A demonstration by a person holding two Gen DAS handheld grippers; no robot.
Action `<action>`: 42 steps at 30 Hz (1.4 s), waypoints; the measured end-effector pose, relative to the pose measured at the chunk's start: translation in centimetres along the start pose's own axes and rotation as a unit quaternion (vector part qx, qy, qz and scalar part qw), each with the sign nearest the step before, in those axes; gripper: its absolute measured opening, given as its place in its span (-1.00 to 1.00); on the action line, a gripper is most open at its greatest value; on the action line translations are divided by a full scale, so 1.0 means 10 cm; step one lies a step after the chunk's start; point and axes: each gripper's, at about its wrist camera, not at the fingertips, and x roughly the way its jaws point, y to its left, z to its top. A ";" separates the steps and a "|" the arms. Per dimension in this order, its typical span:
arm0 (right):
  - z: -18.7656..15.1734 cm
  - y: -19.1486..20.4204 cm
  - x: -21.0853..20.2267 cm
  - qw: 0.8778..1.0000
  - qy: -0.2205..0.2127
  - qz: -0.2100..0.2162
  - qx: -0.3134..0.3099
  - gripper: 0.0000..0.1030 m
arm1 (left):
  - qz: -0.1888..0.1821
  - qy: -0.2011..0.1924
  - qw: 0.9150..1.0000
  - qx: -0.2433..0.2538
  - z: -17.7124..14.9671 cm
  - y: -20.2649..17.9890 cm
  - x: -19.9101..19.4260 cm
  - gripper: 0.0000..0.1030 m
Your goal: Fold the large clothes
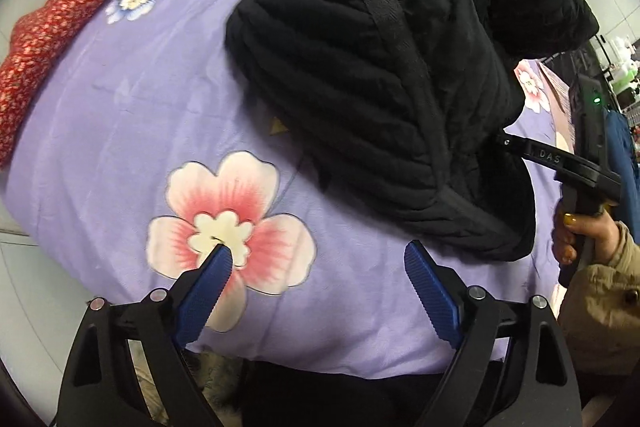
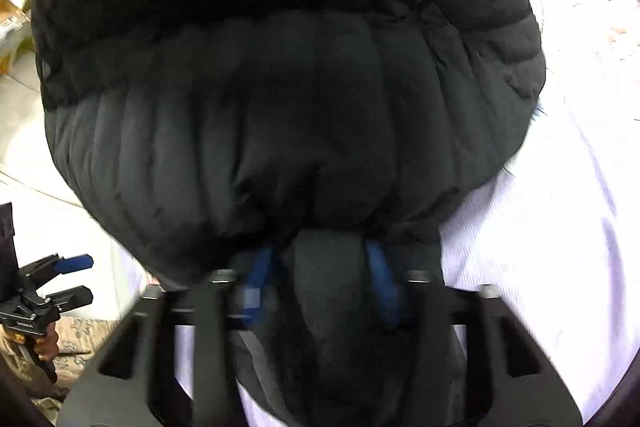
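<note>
Right wrist view: right gripper clamped on black puffer jacket; carry fold toward twelve o'clock, evenly. Left gripper apart, empty, above floral quilt.

Left gripper: black frame, 2 ribbed blue pads, silver screws. Right gripper: same build, "DAS" marking. Right hand: yellow nails, tan sleeve.

The quilted puffer jacket is black. It lies on a lilac bedspread printed with pink-and-white and blue flowers; a red speckled cloth lies at the bedspread's far-left edge.
</note>
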 end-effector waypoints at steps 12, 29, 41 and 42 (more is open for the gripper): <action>0.37 1.51 -1.29 0.955 -0.065 0.272 -0.094 -0.87 | 0.044 -0.155 0.983 0.089 -0.11 -0.25 -1.02 0.60; 1.86 3.40 -3.01 0.848 -0.223 0.457 -0.148 -0.91 | 0.152 -0.284 0.946 0.040 0.24 -0.39 -1.14 0.10; 0.57 2.41 -0.98 0.972 -0.062 0.064 -0.216 0.87 | 0.136 -0.224 0.965 -0.023 0.60 0.35 -0.84 -0.75; 0.42 2.49 -0.77 0.970 -0.042 0.053 -0.235 0.87 | 0.134 -0.226 0.965 -0.019 0.63 0.29 -0.87 -0.75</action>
